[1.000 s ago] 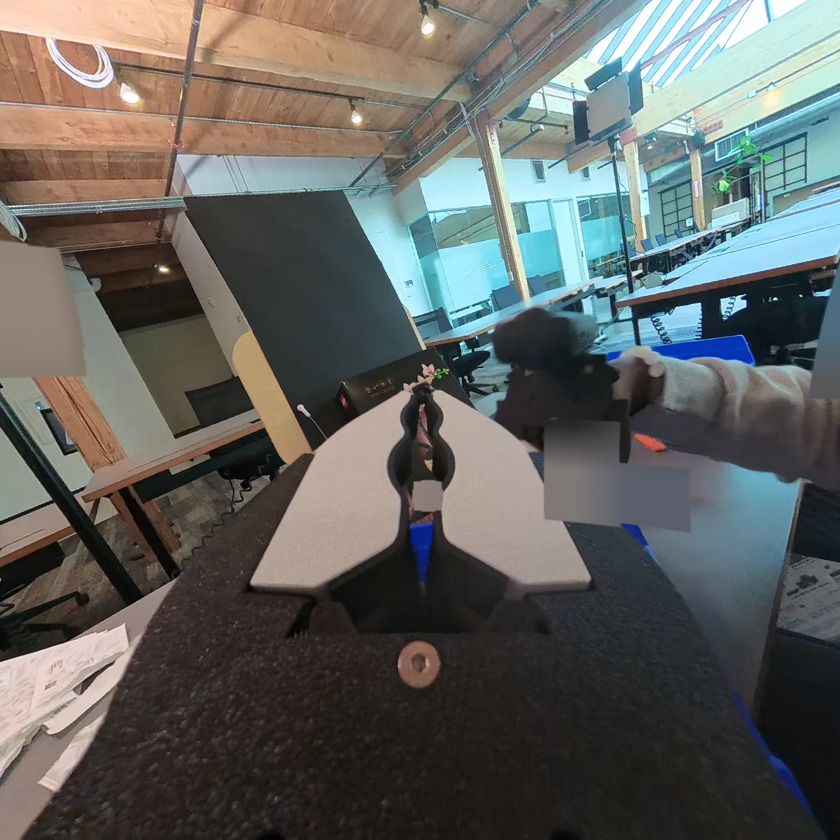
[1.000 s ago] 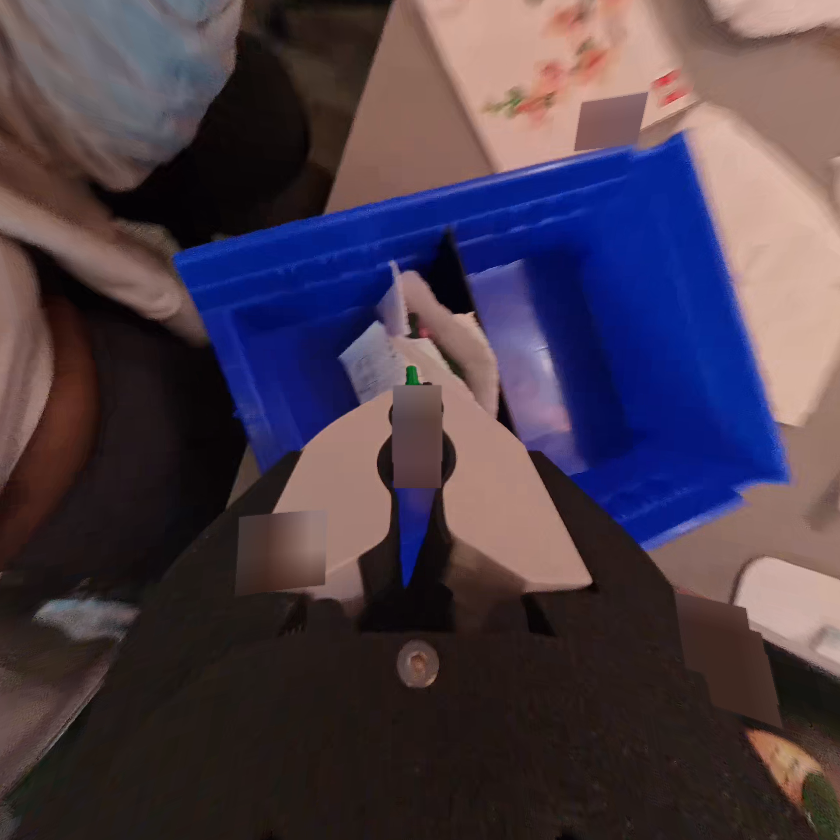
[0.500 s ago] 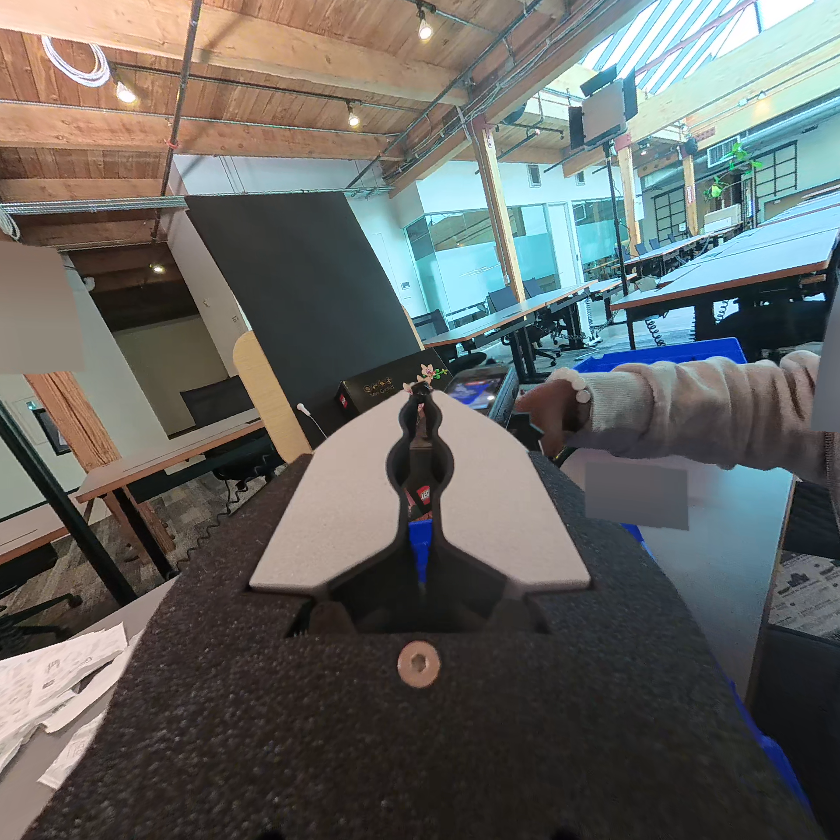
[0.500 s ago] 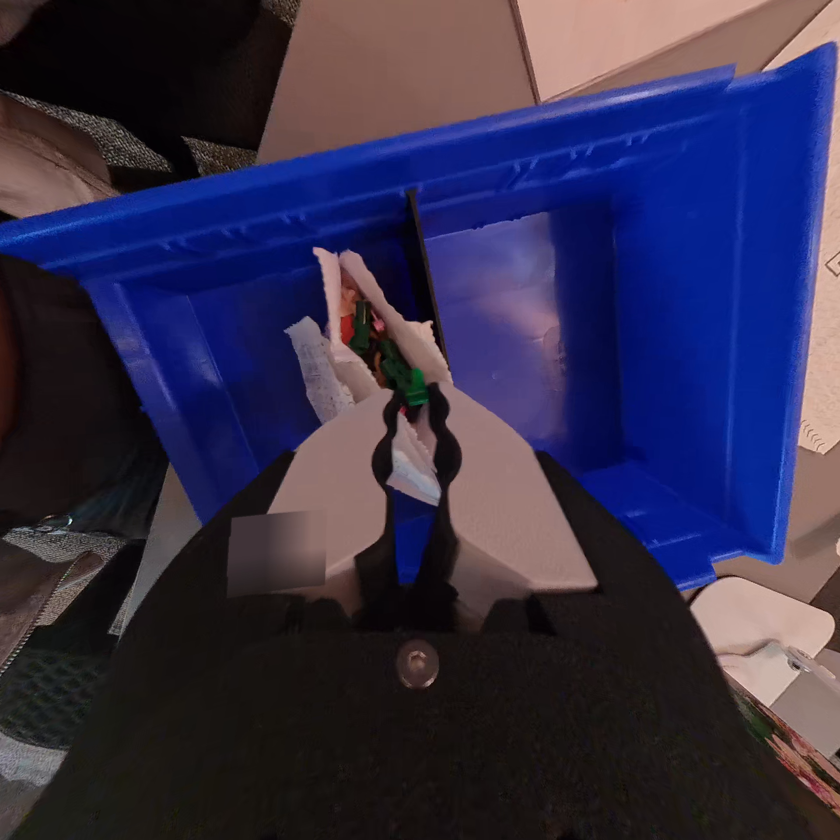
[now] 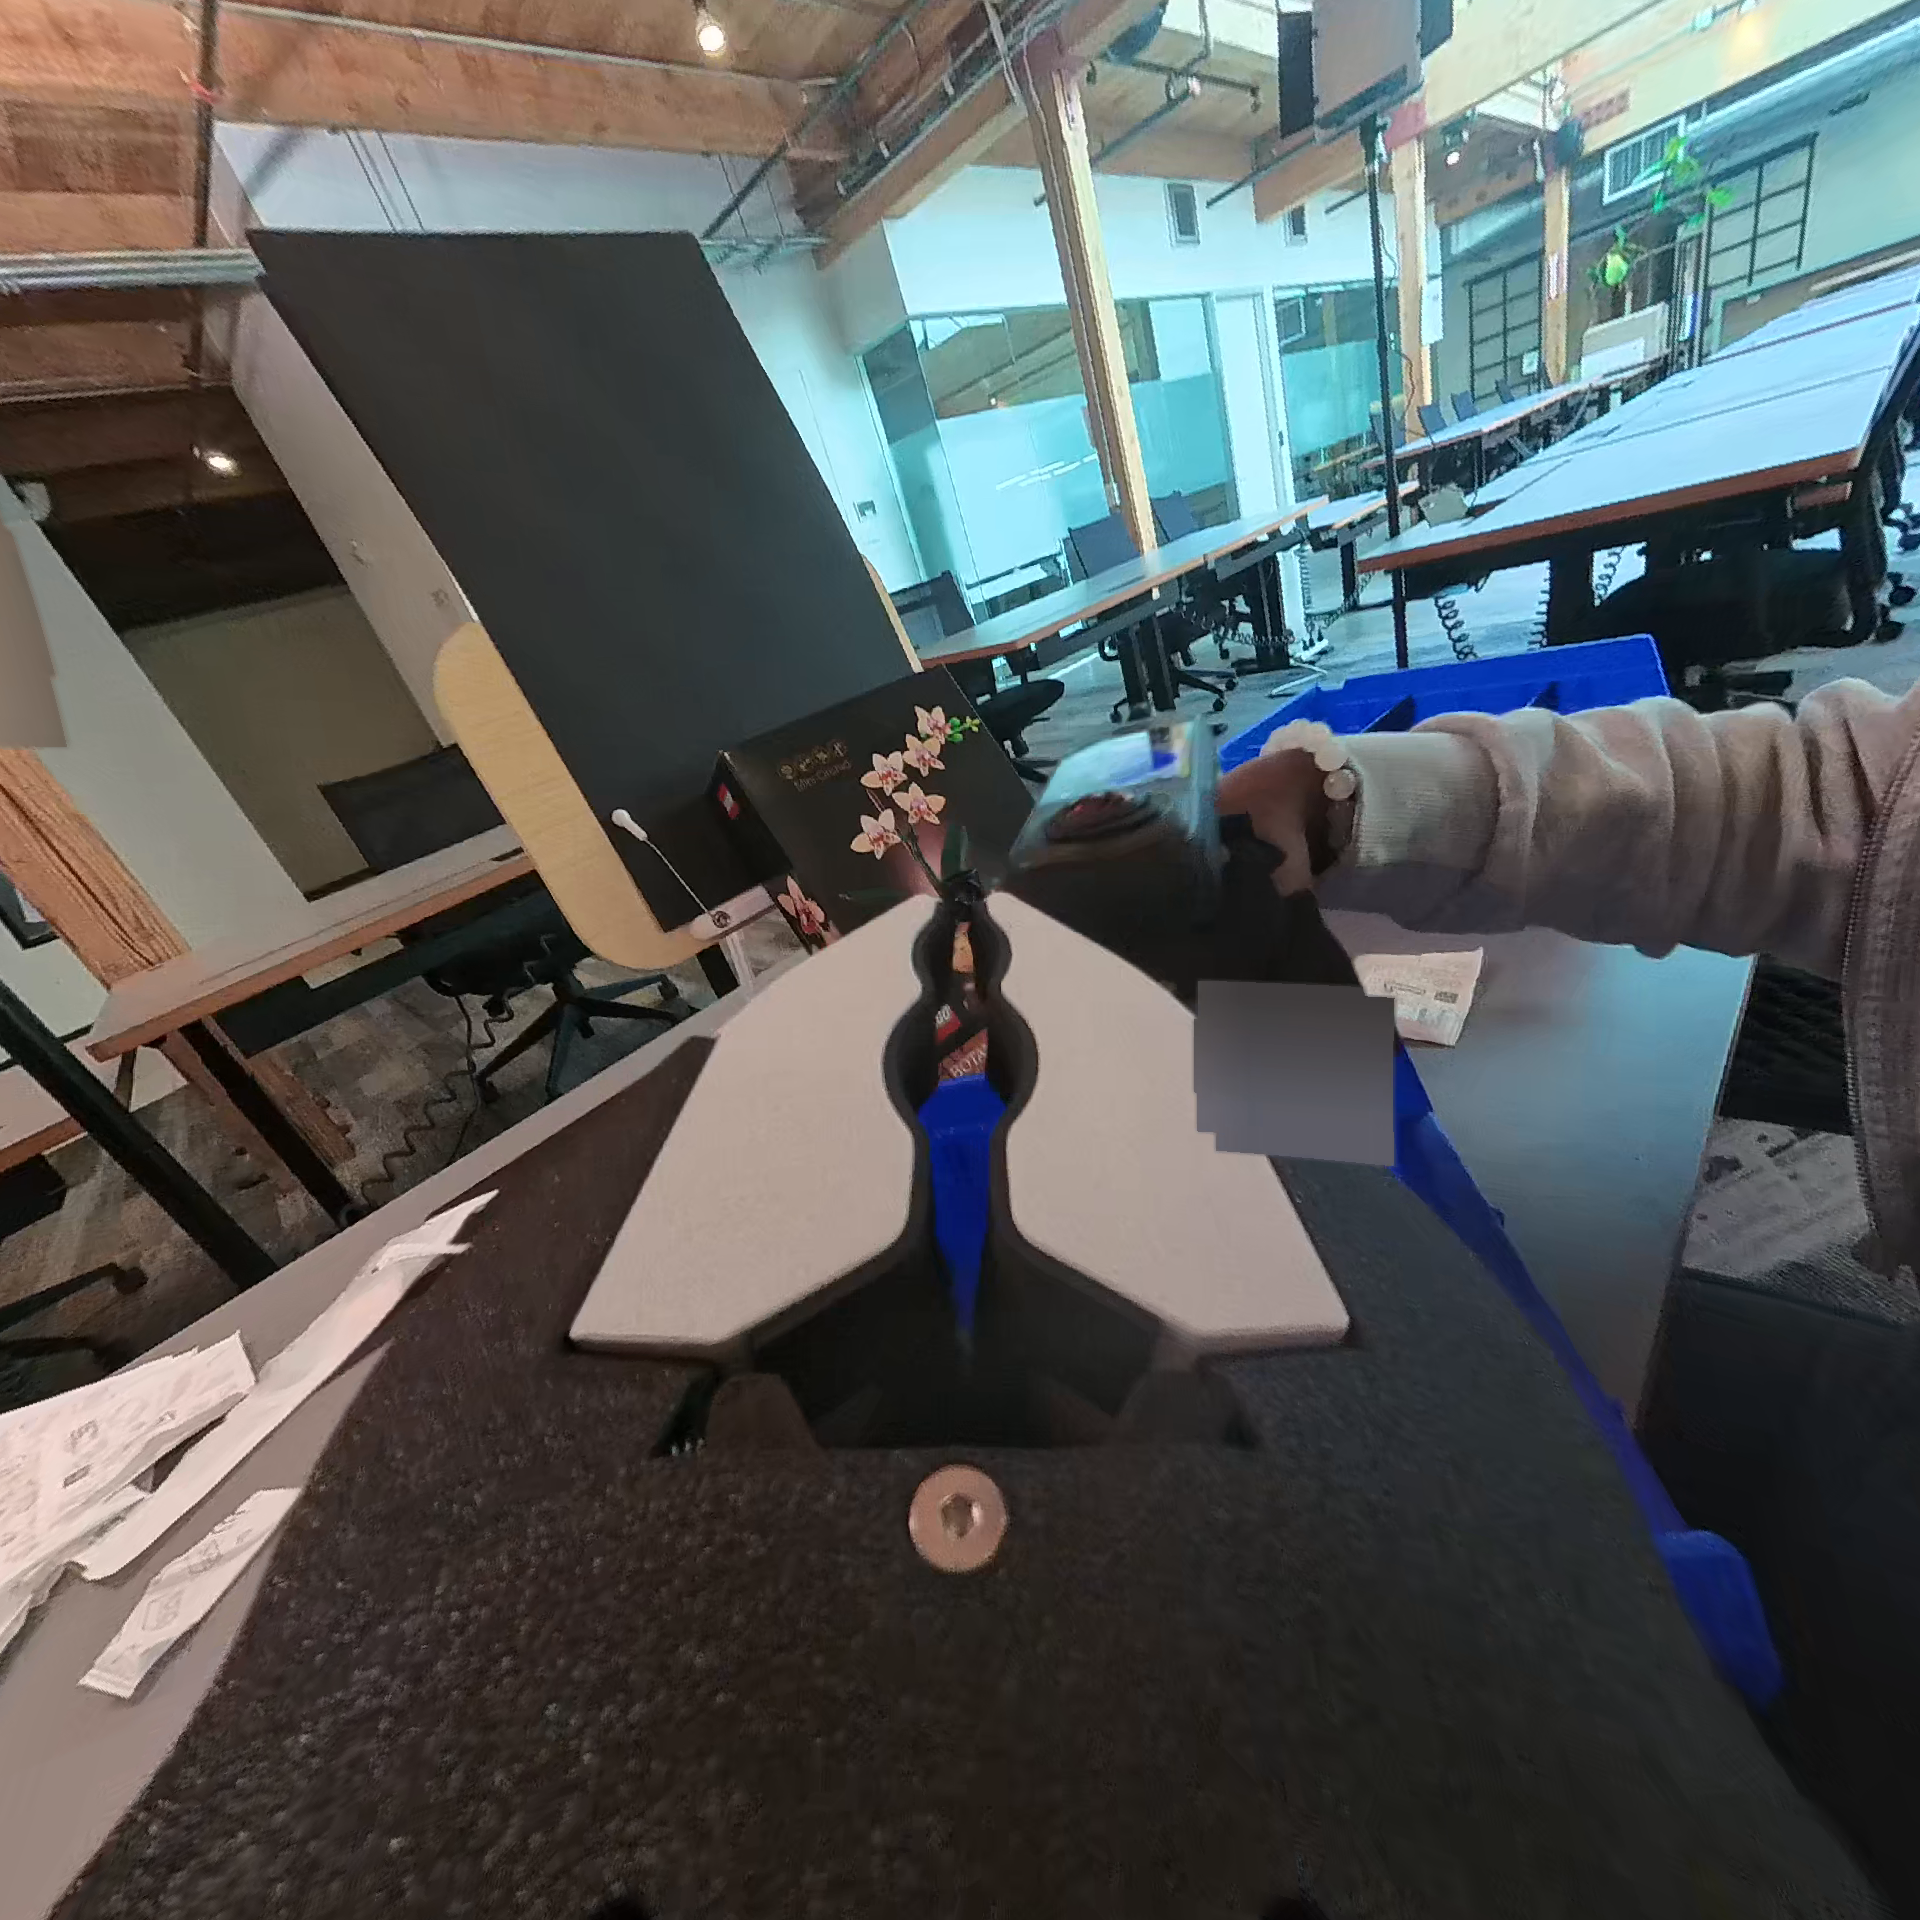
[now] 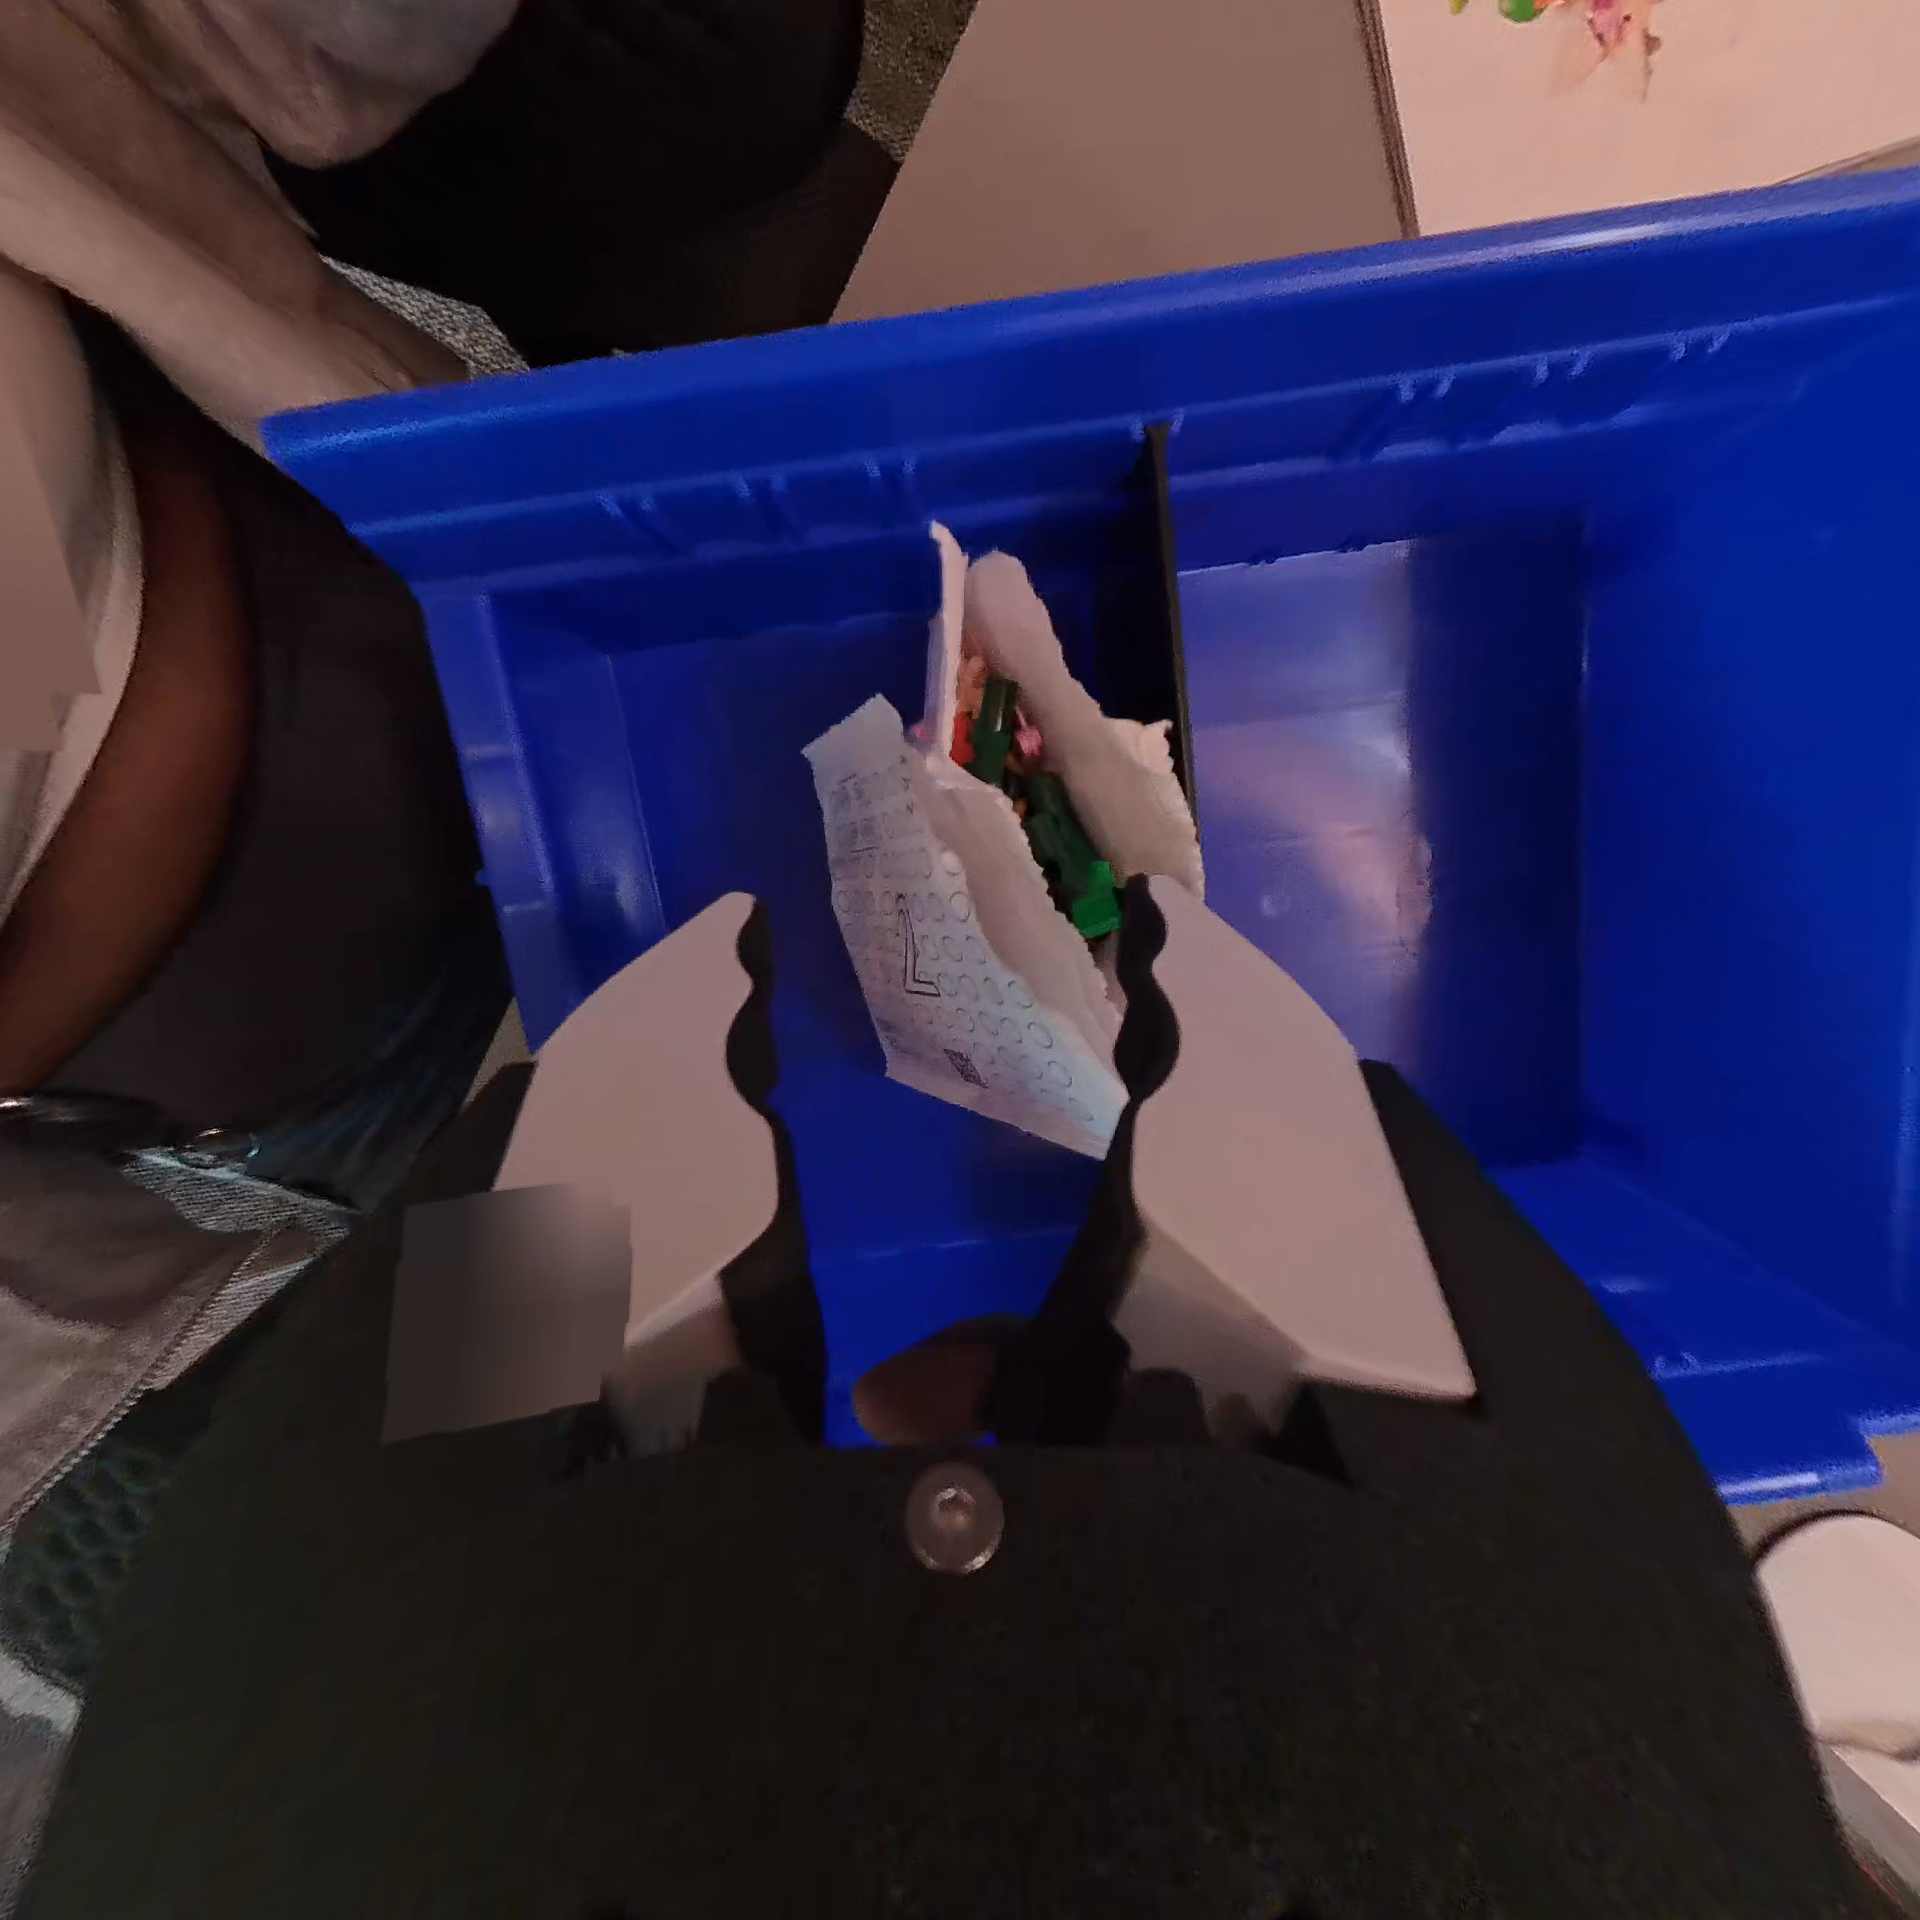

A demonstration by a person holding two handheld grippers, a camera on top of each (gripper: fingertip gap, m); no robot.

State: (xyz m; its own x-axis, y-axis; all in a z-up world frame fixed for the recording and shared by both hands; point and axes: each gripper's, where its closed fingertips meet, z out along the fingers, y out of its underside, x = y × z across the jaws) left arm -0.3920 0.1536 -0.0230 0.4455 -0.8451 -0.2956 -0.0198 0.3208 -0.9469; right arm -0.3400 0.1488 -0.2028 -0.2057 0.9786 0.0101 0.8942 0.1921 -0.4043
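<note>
The right tool point(image 6: 940, 914), spread wide, hangs over a torn white paper bag of small plastic bricks point(image 6: 997, 883) in the blue plastic bin point(image 6: 1714, 727); its ragged mouth could spill bricks. The left tool point(image 5: 961, 914) is pressed together on nothing visible.

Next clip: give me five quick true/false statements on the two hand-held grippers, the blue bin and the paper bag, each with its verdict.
1. The right hand-held gripper is open. True.
2. The torn white paper bag lies on the table outside the blue plastic bin. False: it sits inside the bin's left compartment.
3. Small green plastic pieces show through the bag's torn top. True.
4. The left hand-held gripper is wide open. False: its jaws are closed together.
5. The bin's right compartment is packed with bags. False: its visible part holds none.
</note>
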